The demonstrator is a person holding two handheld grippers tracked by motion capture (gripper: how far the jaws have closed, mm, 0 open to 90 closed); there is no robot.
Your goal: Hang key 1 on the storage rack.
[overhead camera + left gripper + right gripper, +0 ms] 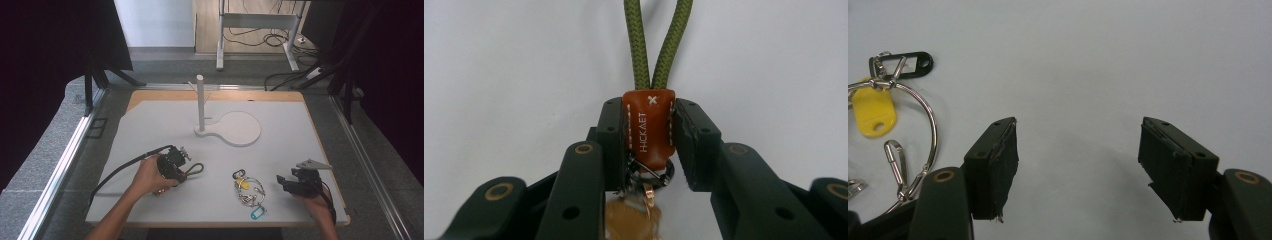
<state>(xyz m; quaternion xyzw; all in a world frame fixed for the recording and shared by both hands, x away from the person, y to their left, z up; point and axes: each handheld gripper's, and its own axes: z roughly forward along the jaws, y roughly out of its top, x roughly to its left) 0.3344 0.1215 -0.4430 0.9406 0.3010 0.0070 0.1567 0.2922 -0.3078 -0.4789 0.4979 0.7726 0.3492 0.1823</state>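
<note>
The left claw (650, 150) is clamped on a brown leather tab (649, 127) that joins the two ends of an olive-green cord loop (655, 40); both pads press flat against the sides of the tab, which stands upright between them with pale stitching and a small cross mark on its face. Below the tab, a dark metal ring (651, 172) hangs between the jaws, with something tan and blurred beneath it. In the high view the left claw (186, 165) sits at the near left of the white table (165, 125), held in the person's left hand (150, 176), and the green cord loop (196, 169) lies on the table just beyond its tip, pointing towards the middle. The right claw (1078, 165) stands wide, its two pads well apart with bare table between them and nothing gripped. In the high view the right claw (284, 181) rests at the near right, held in the right hand (315, 197). Between the two claws lies a bunch of key rings (248, 189) with a yellow tag (242, 184), a black tag (237, 174) and a blue tag (257, 212); it is near the right claw but apart from it. Farther back, a white stand (235, 131) with an upright post (200, 102) sits in the middle of the table.
</note>
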